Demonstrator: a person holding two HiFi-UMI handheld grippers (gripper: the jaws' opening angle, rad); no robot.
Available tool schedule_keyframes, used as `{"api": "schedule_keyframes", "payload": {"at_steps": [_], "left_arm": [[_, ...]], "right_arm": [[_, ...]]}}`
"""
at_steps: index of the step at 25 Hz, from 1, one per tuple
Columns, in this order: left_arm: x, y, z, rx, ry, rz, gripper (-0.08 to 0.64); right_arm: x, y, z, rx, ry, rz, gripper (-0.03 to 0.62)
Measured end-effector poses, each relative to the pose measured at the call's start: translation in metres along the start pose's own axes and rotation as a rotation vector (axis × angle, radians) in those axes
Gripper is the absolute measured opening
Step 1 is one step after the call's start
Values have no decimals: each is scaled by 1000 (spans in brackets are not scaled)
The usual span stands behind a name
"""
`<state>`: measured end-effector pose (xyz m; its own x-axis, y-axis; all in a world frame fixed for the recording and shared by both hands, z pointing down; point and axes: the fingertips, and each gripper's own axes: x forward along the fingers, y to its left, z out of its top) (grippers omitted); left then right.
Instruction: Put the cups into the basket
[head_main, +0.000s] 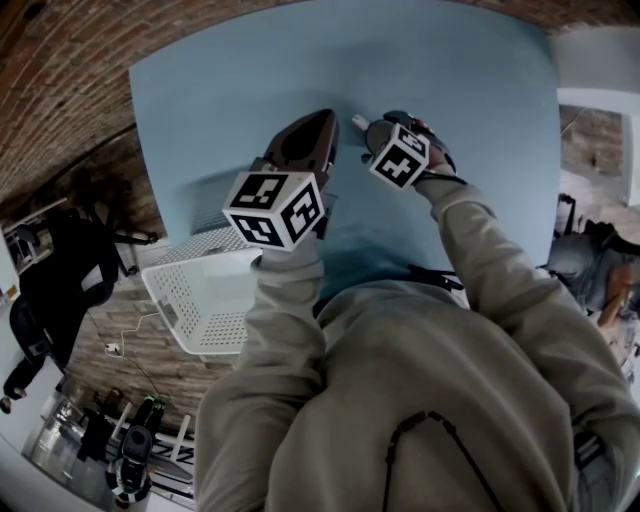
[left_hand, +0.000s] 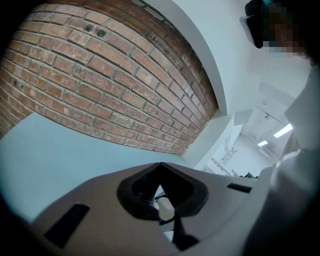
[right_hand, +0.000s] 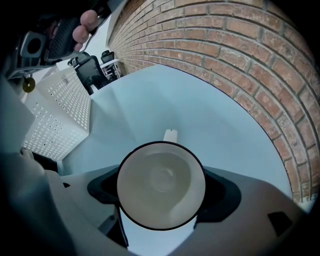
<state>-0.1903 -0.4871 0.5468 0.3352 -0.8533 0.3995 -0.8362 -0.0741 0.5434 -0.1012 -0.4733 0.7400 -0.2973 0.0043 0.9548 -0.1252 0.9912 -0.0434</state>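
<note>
A white cup (right_hand: 161, 184) with a dark rim sits between the jaws of my right gripper (right_hand: 161, 189), which is shut on it. Its mouth faces the camera and its handle (right_hand: 170, 135) points away. In the head view the right gripper (head_main: 385, 130) holds this cup (head_main: 360, 123) over the middle of the blue table (head_main: 450, 100). My left gripper (head_main: 310, 135) hovers just left of it, tilted up toward the brick wall; its jaws (left_hand: 160, 167) meet at the tip with nothing held. The white perforated basket (head_main: 205, 300) (right_hand: 55, 110) stands at the table's left edge.
A brick wall (left_hand: 100, 75) runs along the far side of the table. A black office chair (head_main: 60, 280) (right_hand: 92, 67) stands on the floor left of the basket. Small items lie on the floor (head_main: 130, 450) below it.
</note>
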Motion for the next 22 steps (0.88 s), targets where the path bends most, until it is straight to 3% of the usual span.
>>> {"api": "schedule_keyframes", "payload": {"at_steps": [5, 12, 22], "left_arm": [[-3, -13, 6, 14, -16, -14, -3], [-13, -36, 13, 48, -36, -40, -3], [-46, -71, 22, 84, -75, -58, -3]], "right_arm": [[-20, -1, 1, 23, -24, -4, 428], [-56, -24, 0, 48, -56, -72, 429], [-138, -22, 3, 54, -130, -72, 429]]}}
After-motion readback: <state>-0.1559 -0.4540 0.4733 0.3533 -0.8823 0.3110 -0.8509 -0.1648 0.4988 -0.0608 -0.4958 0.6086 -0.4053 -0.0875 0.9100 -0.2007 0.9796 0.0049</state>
